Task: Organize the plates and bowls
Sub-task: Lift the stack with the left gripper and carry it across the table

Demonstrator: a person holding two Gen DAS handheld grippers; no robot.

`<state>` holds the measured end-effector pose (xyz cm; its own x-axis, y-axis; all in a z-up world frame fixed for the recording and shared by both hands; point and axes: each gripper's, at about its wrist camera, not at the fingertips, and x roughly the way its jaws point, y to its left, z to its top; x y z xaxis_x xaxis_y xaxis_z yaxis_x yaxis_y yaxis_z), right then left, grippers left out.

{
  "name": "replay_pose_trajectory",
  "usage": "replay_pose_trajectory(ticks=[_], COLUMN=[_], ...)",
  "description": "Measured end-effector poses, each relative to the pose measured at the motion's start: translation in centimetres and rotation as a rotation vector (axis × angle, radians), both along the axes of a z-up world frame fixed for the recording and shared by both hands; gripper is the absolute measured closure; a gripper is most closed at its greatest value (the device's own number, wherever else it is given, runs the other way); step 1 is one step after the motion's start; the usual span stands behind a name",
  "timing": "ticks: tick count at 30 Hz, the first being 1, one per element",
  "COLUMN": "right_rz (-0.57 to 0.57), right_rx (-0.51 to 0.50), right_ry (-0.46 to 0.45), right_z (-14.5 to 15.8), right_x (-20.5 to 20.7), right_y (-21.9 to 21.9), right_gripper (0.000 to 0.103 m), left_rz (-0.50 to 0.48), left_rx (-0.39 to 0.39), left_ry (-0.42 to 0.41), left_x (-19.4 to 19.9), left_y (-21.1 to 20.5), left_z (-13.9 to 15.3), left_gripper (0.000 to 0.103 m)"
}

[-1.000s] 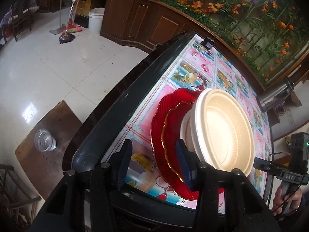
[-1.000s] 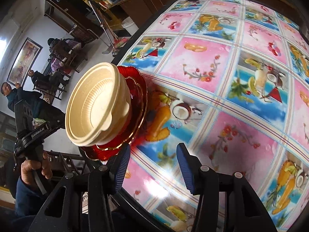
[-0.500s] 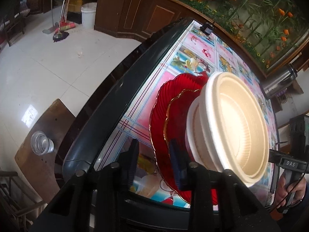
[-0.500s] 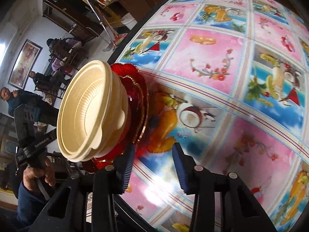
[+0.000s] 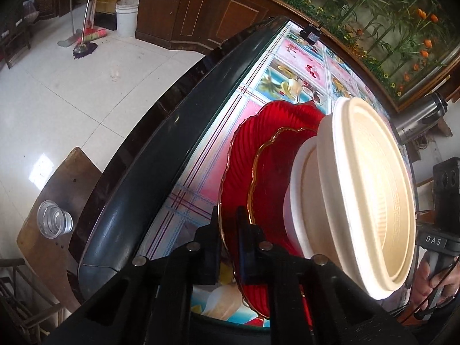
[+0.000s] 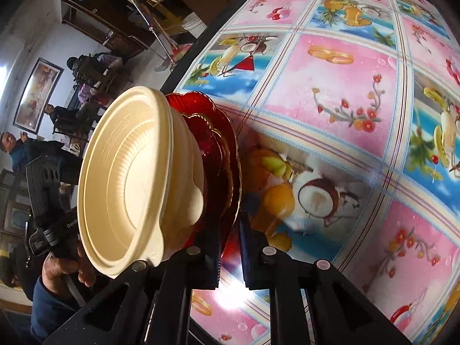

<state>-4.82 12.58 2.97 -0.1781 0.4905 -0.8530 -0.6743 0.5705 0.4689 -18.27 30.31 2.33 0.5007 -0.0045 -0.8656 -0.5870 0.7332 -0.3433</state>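
Left gripper (image 5: 228, 224) just clamped onto the big red plate (image 5: 247, 155); right gripper (image 6: 230, 230) pinches its opposite rim (bowls (image 6: 135, 178) stacked on top). Right handle reads "DAS" (image 5: 433, 240).

**Stack of plates and bowls at the table's near edge**

Large red plate (image 5: 244, 155), ribbed glass with a scalloped rim, lies at the bottom, on the fruit-print table (image 6: 339, 92) close to its dark edge. Smaller red plate (image 5: 273, 178), gold-rimmed, sits centred on it. Two cream bowls nest upright on top: lower bowl (image 5: 299, 201), then upper bowl (image 5: 371, 189) with a wide flanged rim and ribbed inside.
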Motion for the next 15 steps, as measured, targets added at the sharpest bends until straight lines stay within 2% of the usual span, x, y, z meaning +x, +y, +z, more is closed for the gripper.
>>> replay_pose_trajectory(ticks=[8,15], right_rz=[0.014,-0.017], right_rx=[-0.013,-0.011], right_ry=[-0.015,-0.015], right_z=[0.0,0.3], right_x=[0.1,1.0], right_y=[0.0,-2.0], right_gripper=[0.091,0.091], left_rz=[0.002,-0.045], left_rx=[0.016,0.033], left_ry=[0.007,0.011], left_x=[0.3,2.6], left_y=[-0.2,-2.1], left_z=[0.1,0.9], left_gripper=[0.094,0.095])
